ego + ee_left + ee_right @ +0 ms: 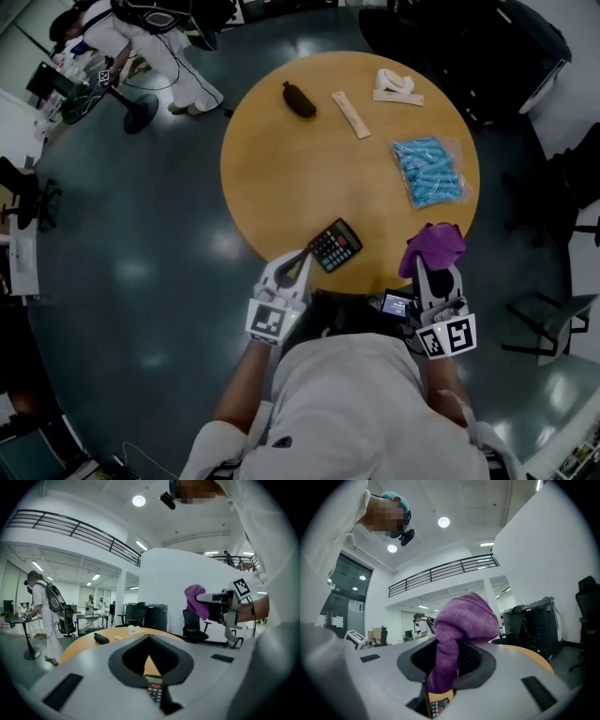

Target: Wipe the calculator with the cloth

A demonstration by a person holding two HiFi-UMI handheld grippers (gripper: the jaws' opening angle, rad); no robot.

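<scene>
Calculator (pixel 335 246) sits near the worktop's (pixel 281 159) 6 o'clock edge, long axis roughly 8-to-2. Left tongs (pixel 302 261), closed and empty, are just off its 8 o'clock end. Right tongs (pixel 425 265) at its 3 clamp the purple cloth (pixel 433 244).

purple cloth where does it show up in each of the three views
Head view: purple cloth lower right, bunched at the tip of the right gripper.
Left gripper view: right of centre, hanging from that gripper.
Right gripper view: centre, pinched in the tongs.
Shared landmark: the calculator, at the bottom in both gripper views.
</scene>
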